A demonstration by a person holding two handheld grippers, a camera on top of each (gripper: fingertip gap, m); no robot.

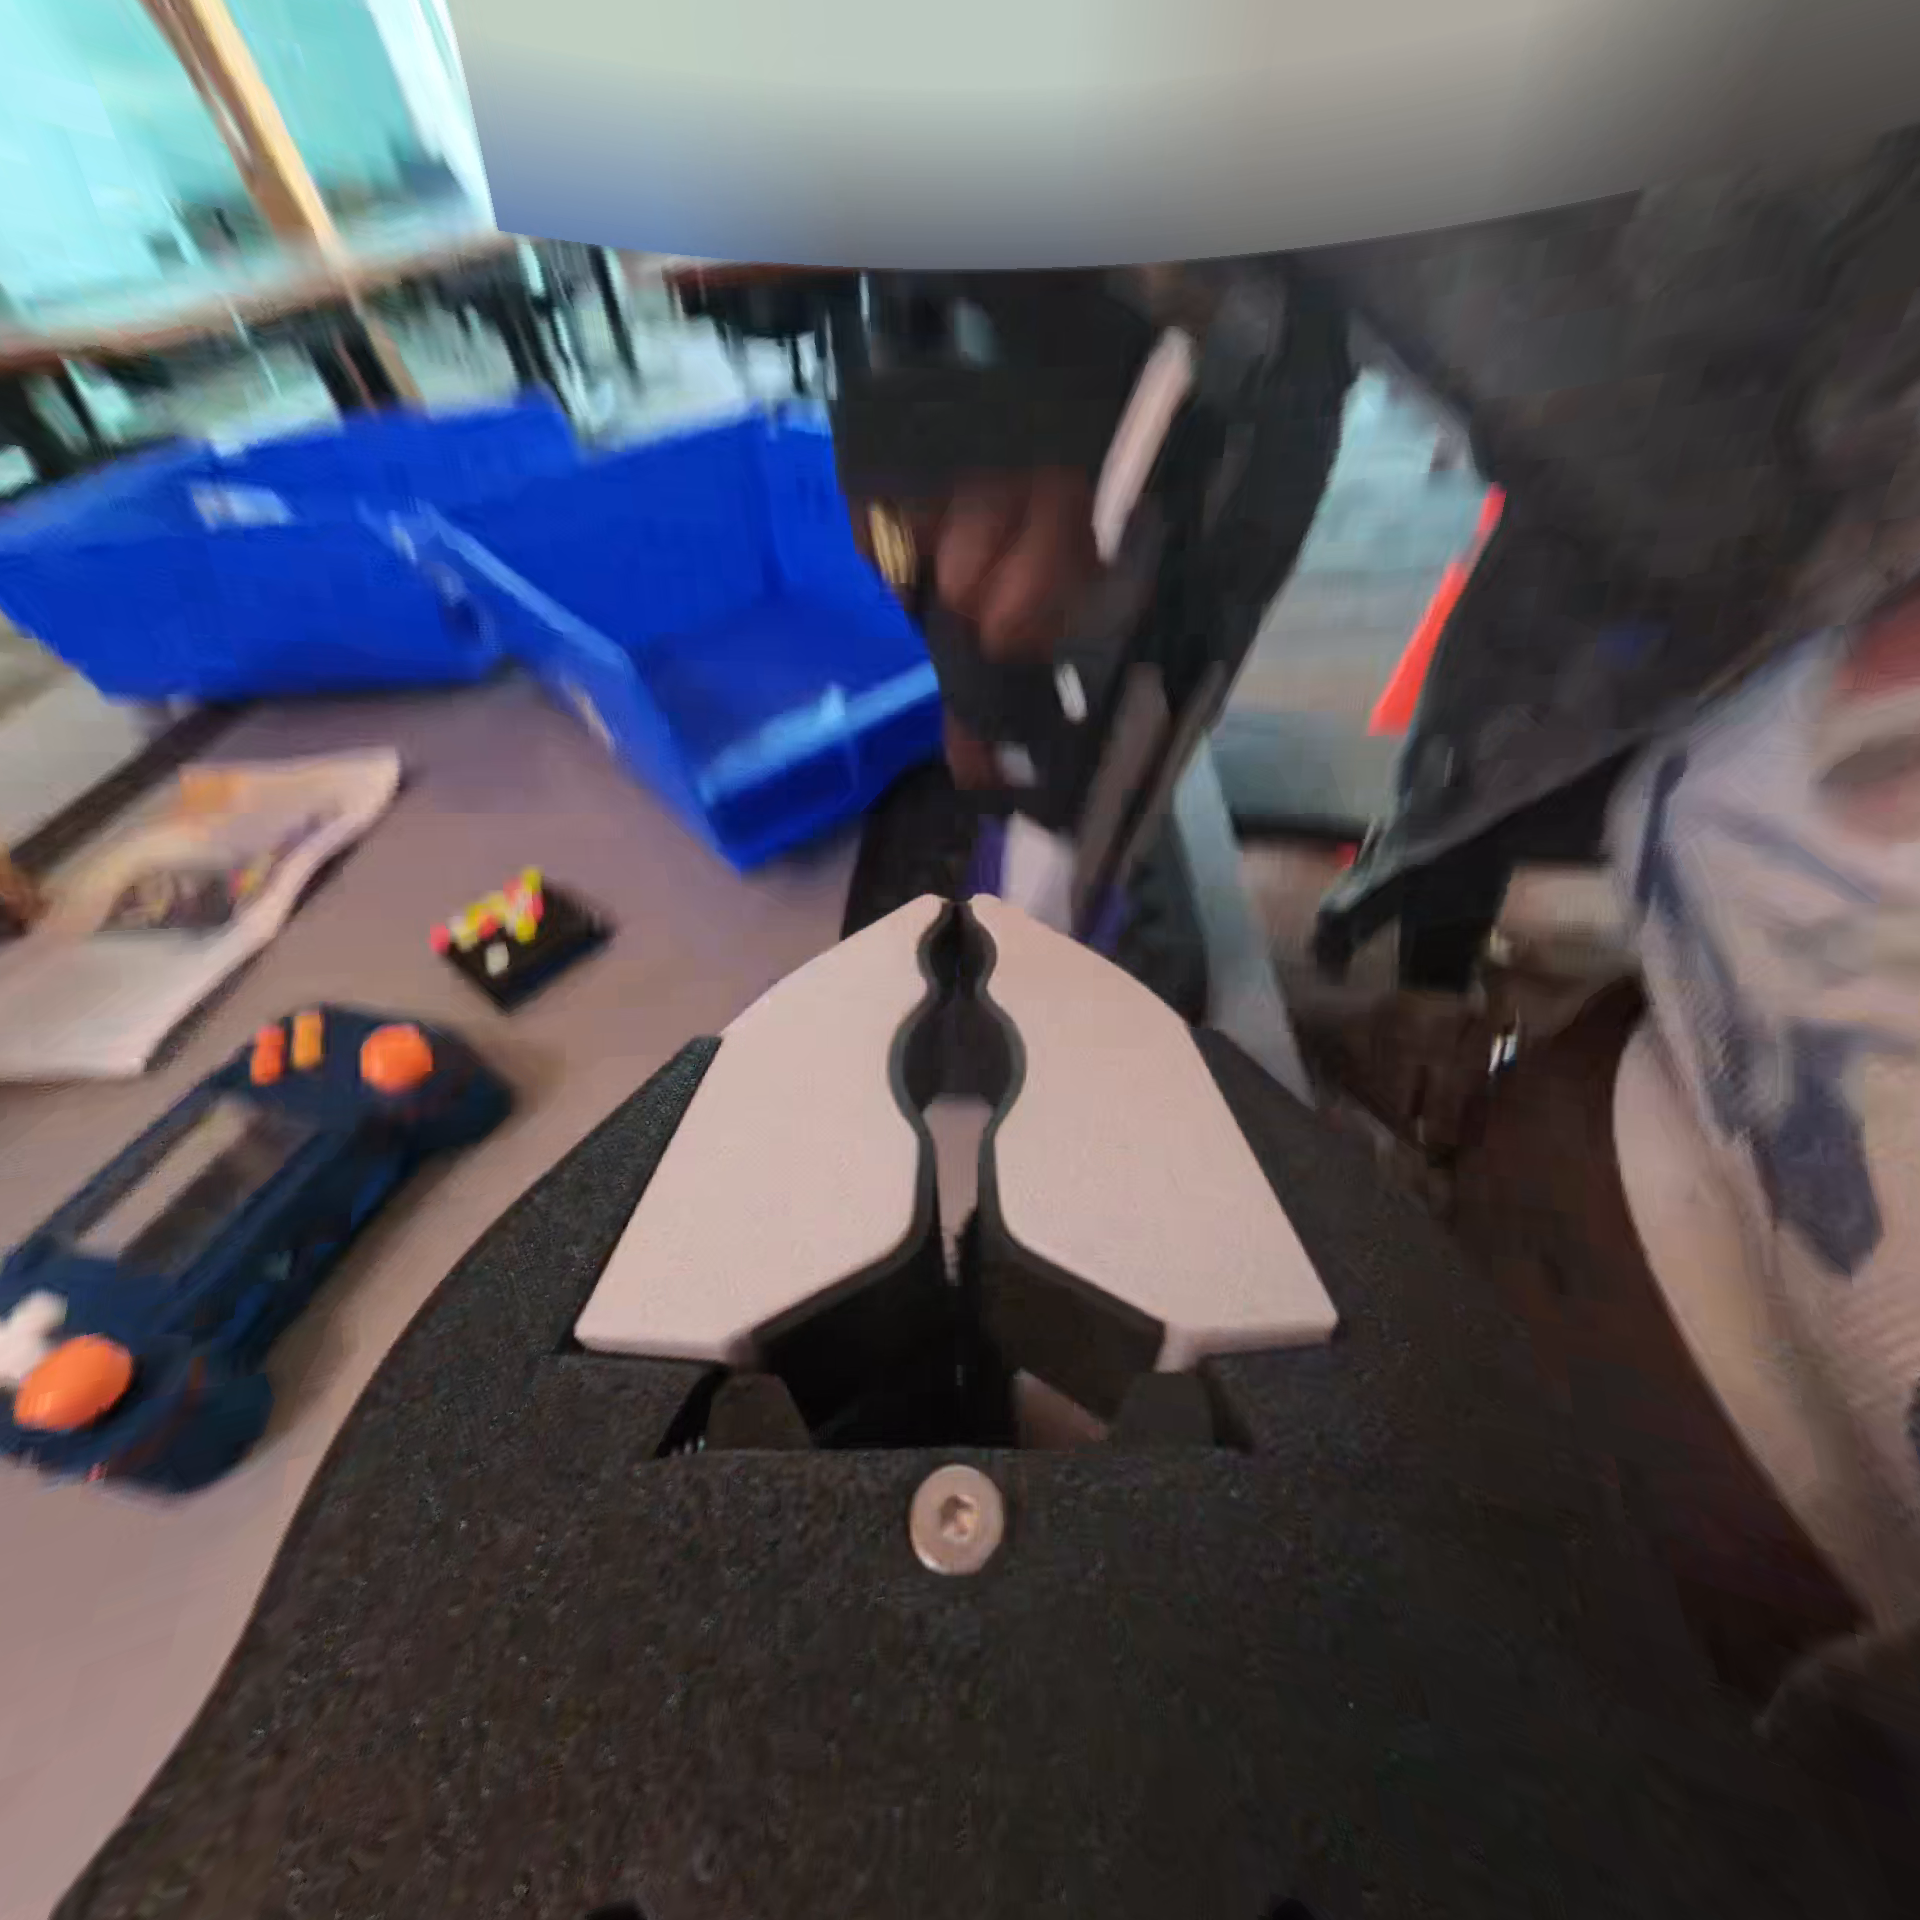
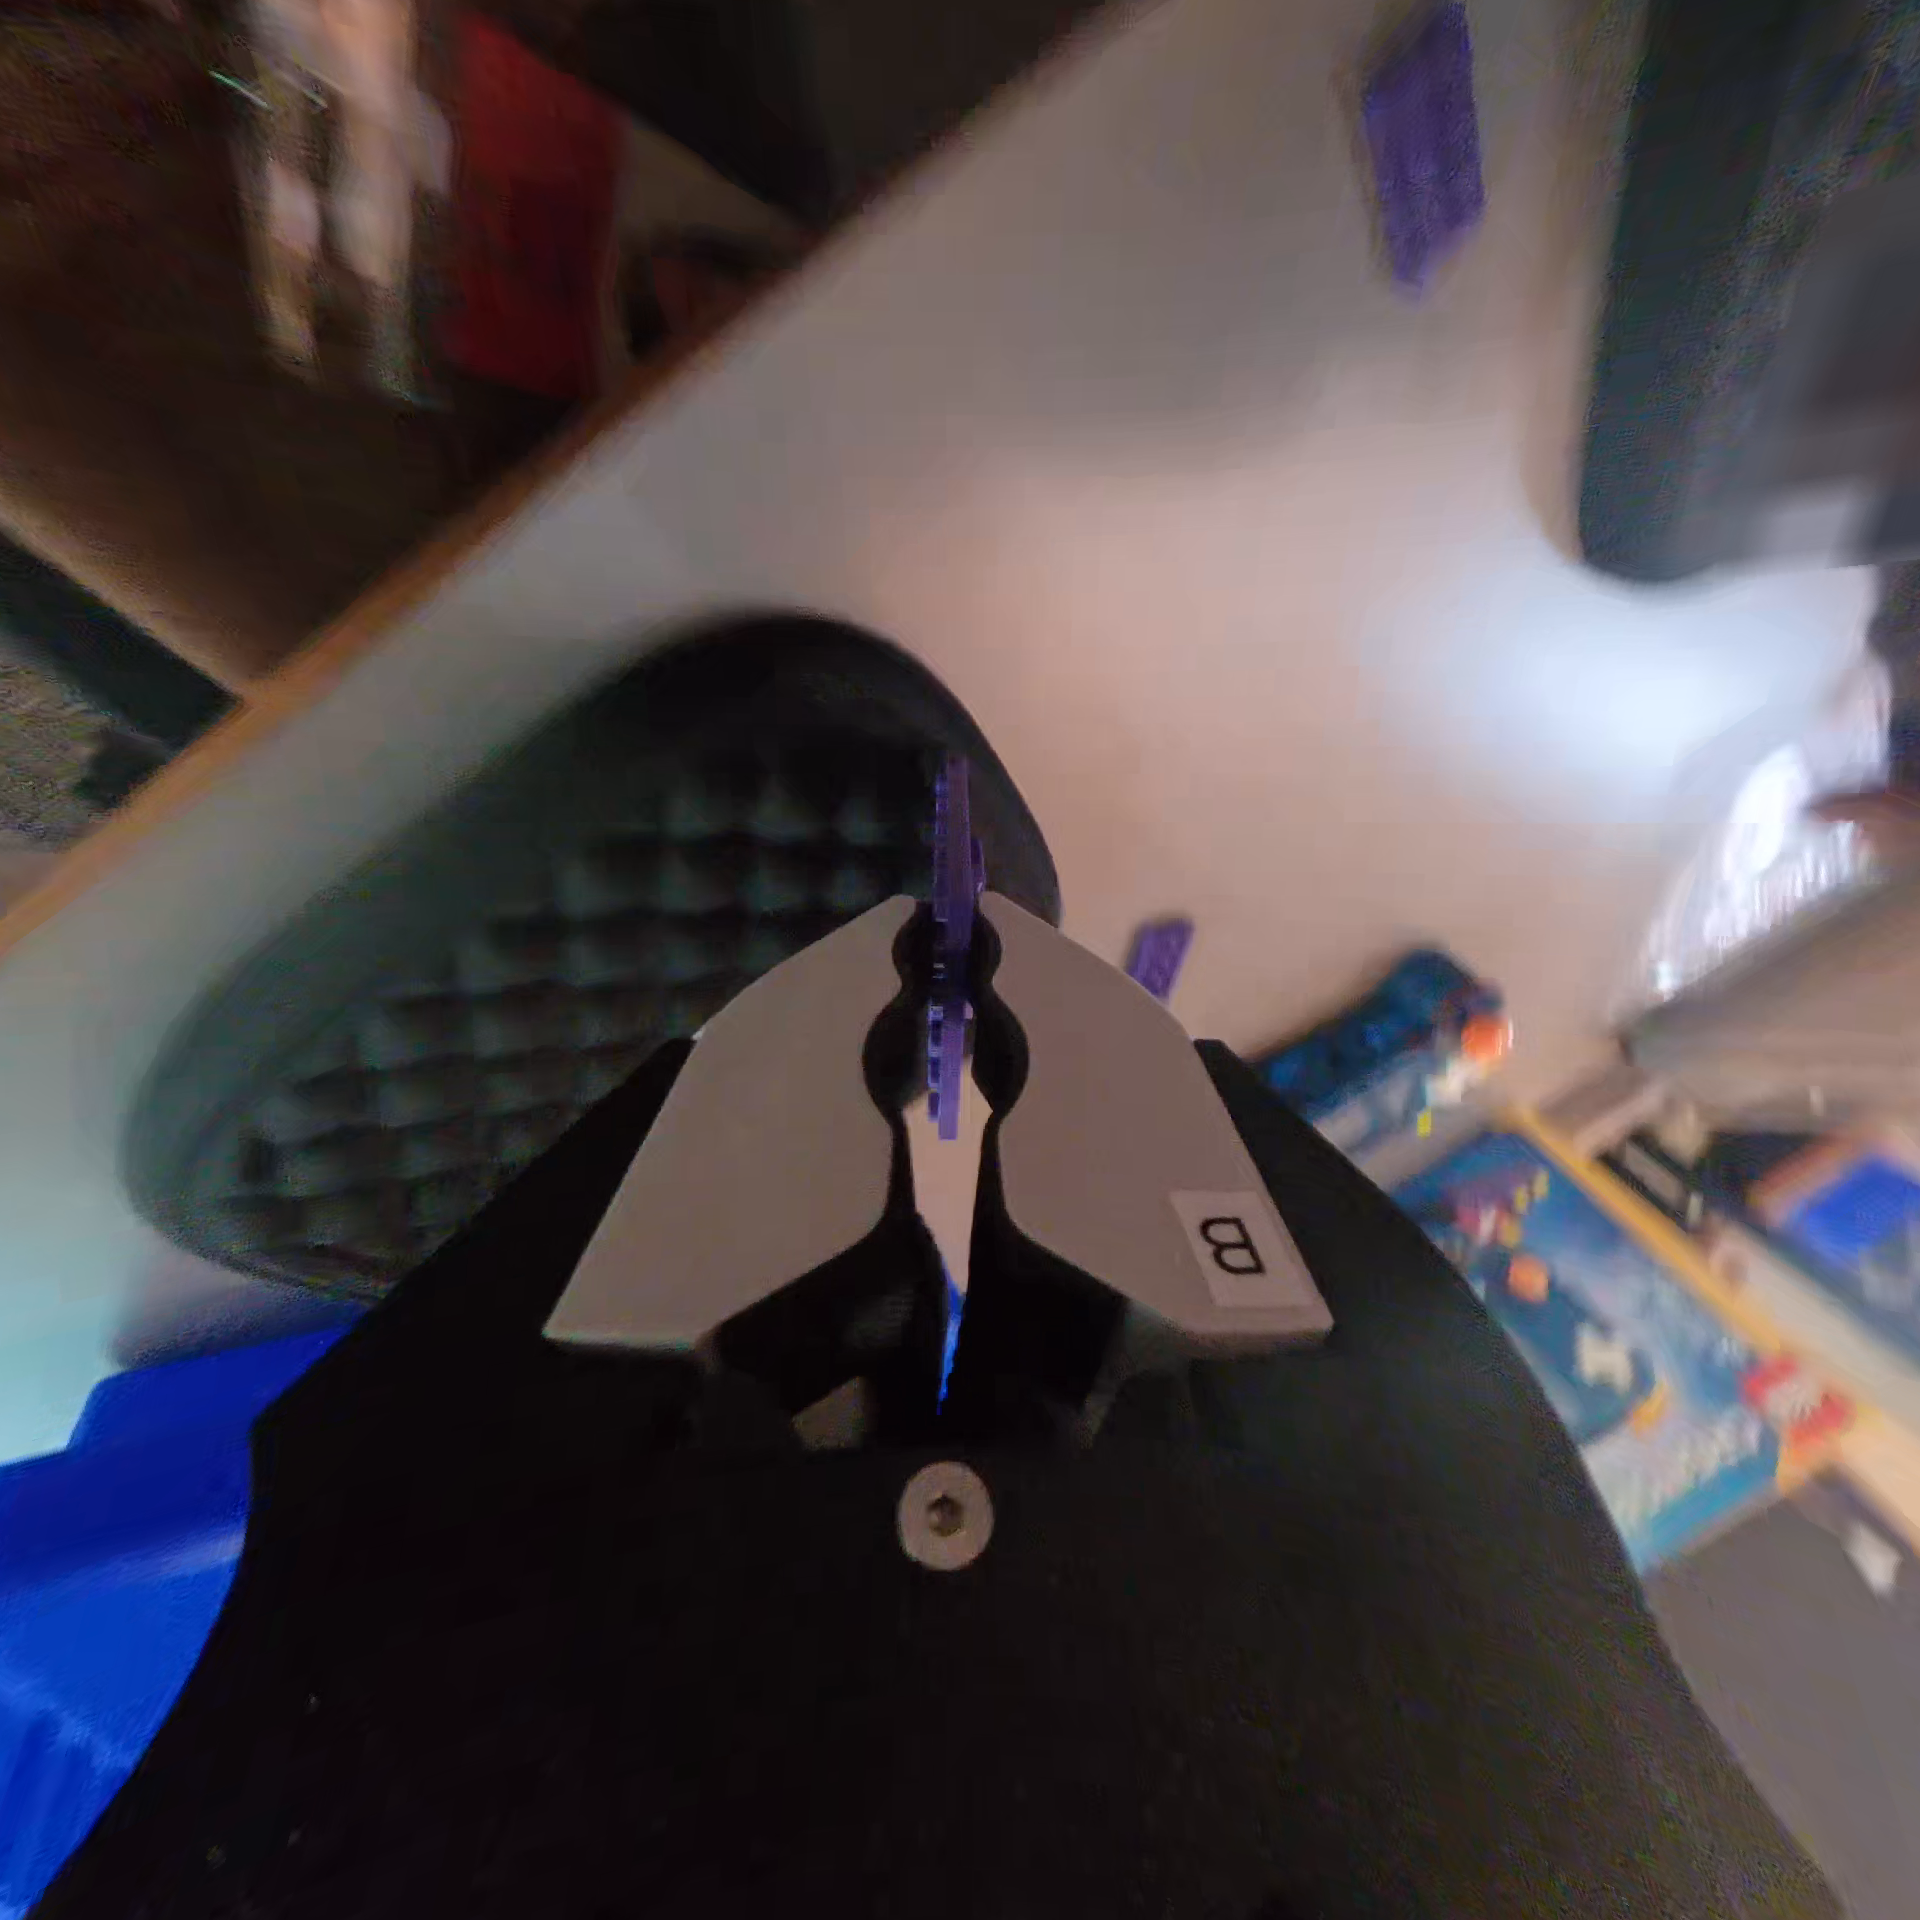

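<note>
The right gripper [image 2: 951, 914] is clamped on a thin purple studded plate [image 2: 951, 935], a building-brick piece held edge-on between the grey fingers [image 2: 769, 1132], its upper end sticking out past the tips. Just behind the tips lies a black oval tray [image 2: 582, 935] with a gridded, dimpled floor, resting on a white table [image 2: 1195, 499]. Another small purple plate [image 2: 1158, 956] lies on the table just right of the fingers, and a larger purple piece [image 2: 1423, 177] sits well apart near the top of the view. Farther right is a colourful printed box [image 2: 1590, 1340]; the blur leaves its detail unclear.

The left gripper [image 1: 954, 914] is closed with nothing between its tips. To its left on the grey surface [image 1: 623, 810] lie a dark blue handheld game console [image 1: 208, 1226] with orange buttons, a small black base with red and yellow bricks [image 1: 514, 935], and a folded printed sheet [image 1: 177, 883]. Blue plastic bins [image 1: 499, 561] stand behind them. Beyond the tips, a person's hand [image 1: 997, 582] holds the other gripper.
</note>
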